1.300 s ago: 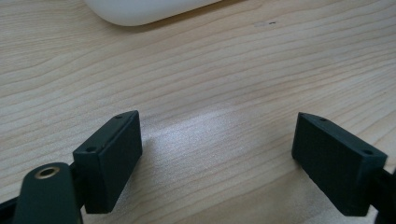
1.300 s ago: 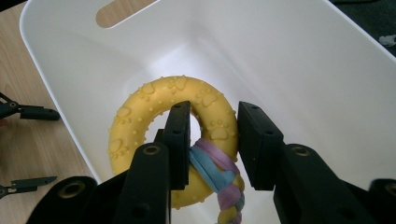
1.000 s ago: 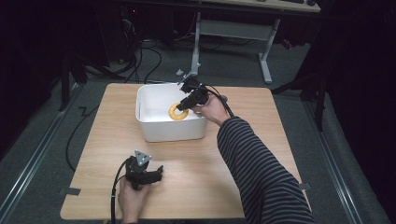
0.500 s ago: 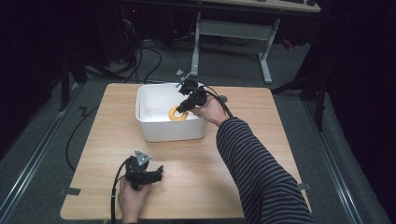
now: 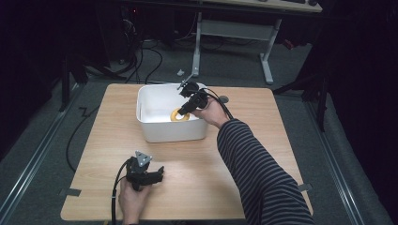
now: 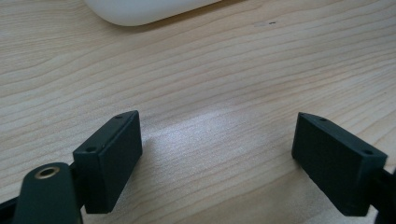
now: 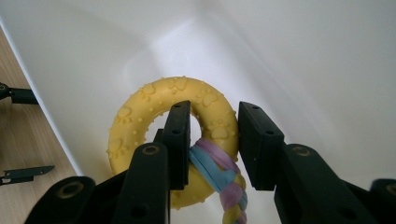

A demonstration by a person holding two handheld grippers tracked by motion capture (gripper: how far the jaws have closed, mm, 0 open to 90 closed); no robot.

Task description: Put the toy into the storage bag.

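Observation:
A yellow rubber ring toy with paw prints and a braided pastel rope tied to it hangs low inside the white bin. My right gripper reaches into the bin from the right and is shut on the ring. One jaw passes through the ring's hole and the other presses its outer side. My left gripper rests in a hand near the table's front edge. Its jaws stand wide open over bare wood.
The white bin stands at the back middle of the wooden table, and its rounded lower edge lies ahead of the left gripper. A striped sleeve crosses the table's right half. Cables and desk legs lie beyond the far edge.
My right gripper has carried the ring lower into the bin, closer to its floor. The left gripper has stayed where it was.

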